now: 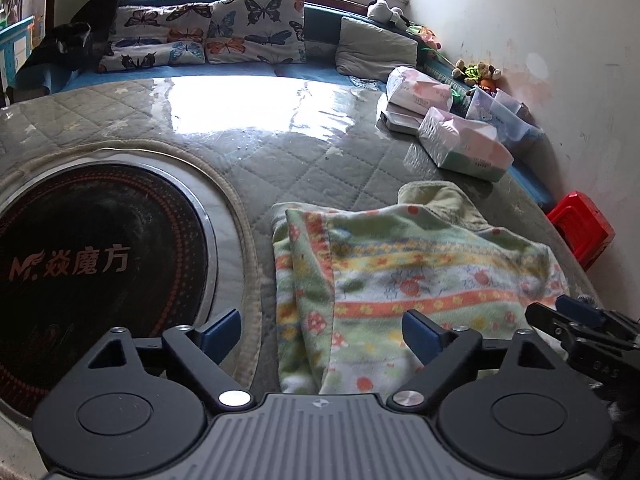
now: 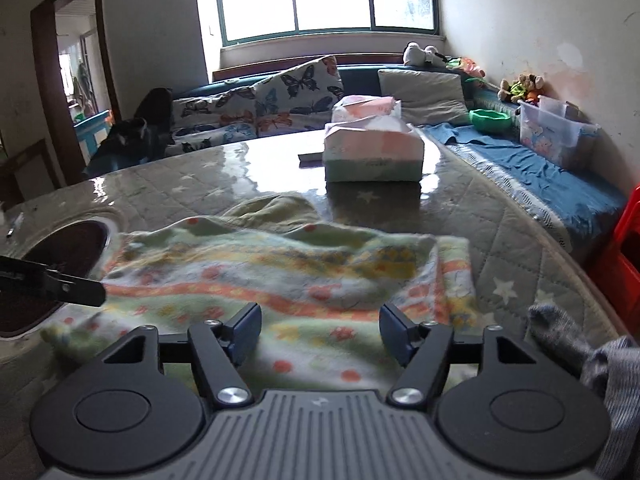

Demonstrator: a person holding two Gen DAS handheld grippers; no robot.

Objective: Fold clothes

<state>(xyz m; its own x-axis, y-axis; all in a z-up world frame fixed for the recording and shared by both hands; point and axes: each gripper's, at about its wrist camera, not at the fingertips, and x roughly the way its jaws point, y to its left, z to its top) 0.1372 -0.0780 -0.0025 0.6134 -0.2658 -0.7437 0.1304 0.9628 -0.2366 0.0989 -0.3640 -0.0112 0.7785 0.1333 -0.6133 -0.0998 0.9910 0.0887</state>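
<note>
two grippers are hovering low over the near edge of a fleece garment [image 1: 384,276], and neither is gripping anything. the left gripper [image 1: 320,334] is holding its jaws spread wide, with the garment's folded left edge lying between its blue fingers [image 1: 222,334]. the right gripper [image 2: 318,332] is also standing released, jaws apart above the striped cloth. the garment, pale green with orange and yellow bands, is lying partly folded on the quilted table [image 1: 280,156], just beside the round black burner [image 1: 96,264] set into the tabletop. a tissue pack [image 2: 374,154] is sitting farther back on the table, well apart from the garment. a grey cloth [image 2: 600,364] is lying at the table's right edge, near the right gripper. butterfly cushions [image 1: 224,34] are leaning along the sofa beyond.
</note>
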